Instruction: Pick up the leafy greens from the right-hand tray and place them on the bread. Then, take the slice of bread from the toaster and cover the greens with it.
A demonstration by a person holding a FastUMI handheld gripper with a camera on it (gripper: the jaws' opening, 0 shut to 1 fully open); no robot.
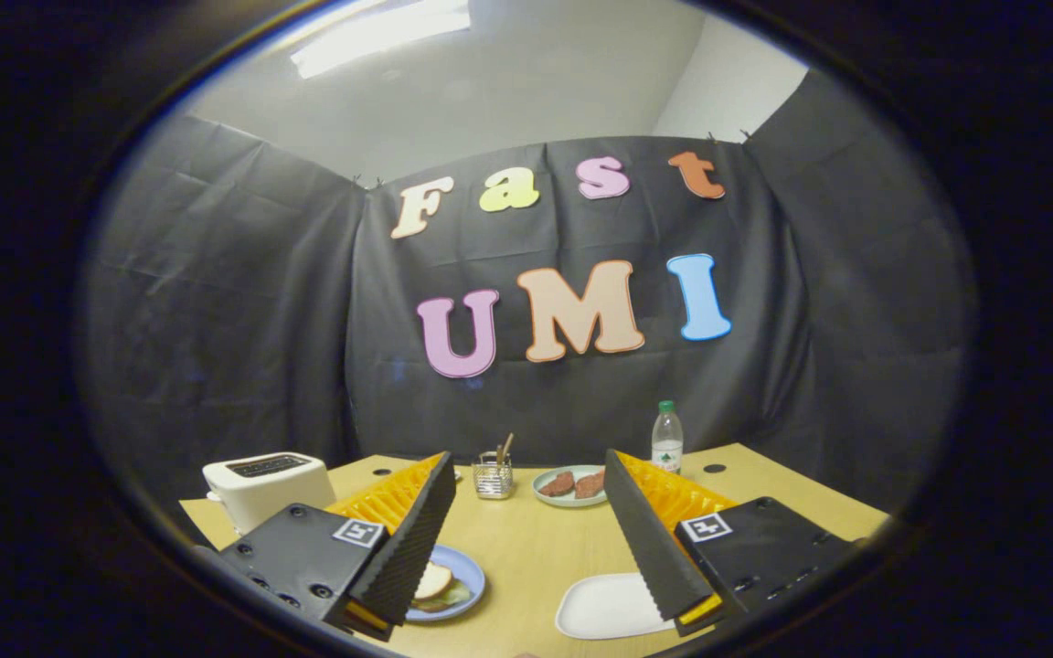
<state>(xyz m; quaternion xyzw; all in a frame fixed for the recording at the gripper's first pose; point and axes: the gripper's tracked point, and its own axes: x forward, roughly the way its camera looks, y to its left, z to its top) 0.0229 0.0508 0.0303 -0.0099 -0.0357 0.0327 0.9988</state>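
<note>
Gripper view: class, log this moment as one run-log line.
tool: open, holding nothing | round blue plate: bread over greens | white rectangular tray: bare | white toaster: beyond left finger

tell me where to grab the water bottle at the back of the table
Grip the water bottle round its clear body, below the green cap, coming in level from the near side. It stands upright, slim and round, apart from the plate beside it. The claw is open and holds nothing.

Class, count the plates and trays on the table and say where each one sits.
3. A blue plate by the left finger, a white tray by the right finger, a green plate beyond the open hand-held gripper. Others may be hidden.
</note>
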